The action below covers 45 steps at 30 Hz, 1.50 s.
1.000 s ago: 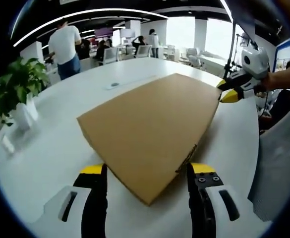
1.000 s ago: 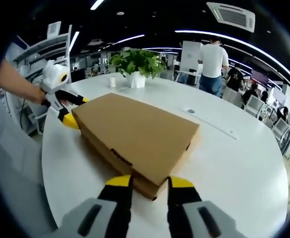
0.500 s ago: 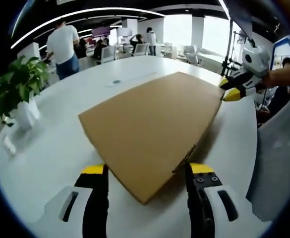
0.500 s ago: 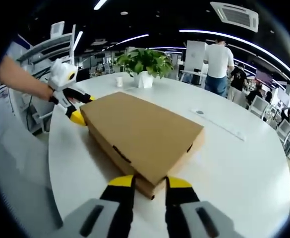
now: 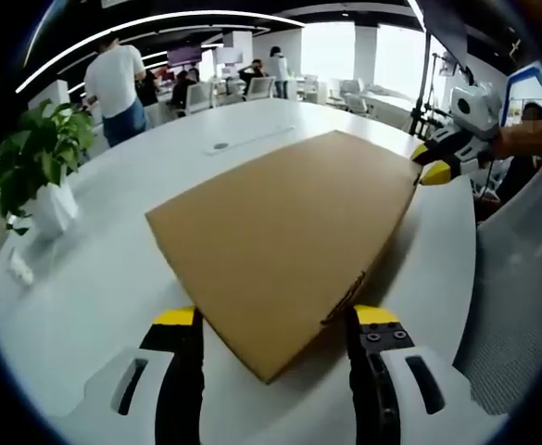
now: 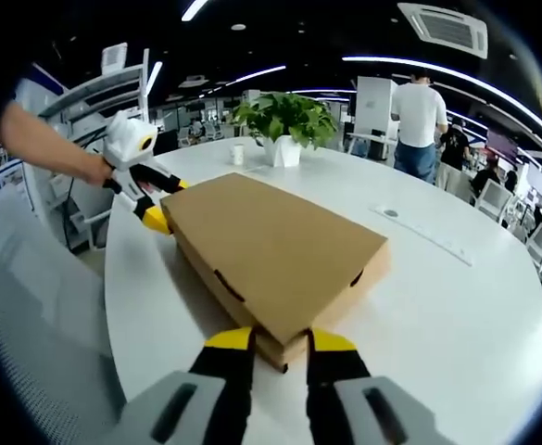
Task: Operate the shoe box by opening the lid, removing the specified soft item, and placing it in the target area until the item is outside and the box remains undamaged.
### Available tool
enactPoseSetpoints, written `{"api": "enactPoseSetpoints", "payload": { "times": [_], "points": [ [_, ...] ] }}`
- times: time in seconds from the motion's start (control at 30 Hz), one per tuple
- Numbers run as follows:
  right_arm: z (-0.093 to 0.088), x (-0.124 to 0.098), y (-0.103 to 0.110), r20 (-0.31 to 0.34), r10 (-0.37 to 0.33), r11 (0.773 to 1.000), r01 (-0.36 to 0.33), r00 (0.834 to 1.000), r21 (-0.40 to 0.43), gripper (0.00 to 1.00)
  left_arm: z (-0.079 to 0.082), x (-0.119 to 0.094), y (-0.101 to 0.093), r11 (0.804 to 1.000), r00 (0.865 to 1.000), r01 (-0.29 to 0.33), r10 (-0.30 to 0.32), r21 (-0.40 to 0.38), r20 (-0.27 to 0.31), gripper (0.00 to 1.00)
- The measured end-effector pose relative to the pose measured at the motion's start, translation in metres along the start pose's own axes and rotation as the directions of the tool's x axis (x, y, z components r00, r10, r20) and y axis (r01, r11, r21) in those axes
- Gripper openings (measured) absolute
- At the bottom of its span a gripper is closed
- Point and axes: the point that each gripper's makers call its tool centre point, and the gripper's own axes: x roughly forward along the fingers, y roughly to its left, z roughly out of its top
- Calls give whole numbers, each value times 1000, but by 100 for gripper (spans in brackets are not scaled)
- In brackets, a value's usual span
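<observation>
1. I see the flat brown cardboard shoe box (image 5: 284, 241), lid down, lying on the round white bench (image 5: 85, 278).
2. My left gripper (image 5: 275, 320) straddles one corner, jaws apart.
3. My right gripper (image 6: 280, 341) pinches the opposite corner.

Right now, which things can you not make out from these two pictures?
- Inside of the box: the closed lid hides it in both views, so the soft item cannot be seen.
- Right gripper: the box corner sits between its jaws; contact cannot be told.
- Left gripper: the same at its corner.
- Small object beside the plant: too small to identify.
</observation>
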Motion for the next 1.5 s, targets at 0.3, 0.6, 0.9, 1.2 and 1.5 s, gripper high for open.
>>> {"api": "enactPoseSetpoints", "payload": {
  "times": [0.3, 0.6, 0.9, 1.2, 1.5],
  "points": [
    [3, 2, 19, 12, 30, 1000, -30, 999, 0, 16, -11, -14, 4, 1000, 1000, 0, 0, -2, -5, 62],
    [5, 5, 32, 20, 60, 998, -60, 998, -2, 15, -20, -24, 7, 1000, 1000, -3, 3, -7, -20, 62],
    [5, 5, 46, 27, 104, 995, -103, 994, -13, 14, -29, -32, 12, 1000, 999, 4, -4, 0, -32, 62],
    [6, 6, 57, 31, 132, 991, -132, 991, -14, 14, -36, -39, 15, 1000, 999, 3, -3, -2, -38, 62],
    [6, 6, 64, 35, 154, 988, -154, 987, -21, 14, -41, -44, 14, 1000, 999, 3, -3, -5, -37, 62]
  ]
}}
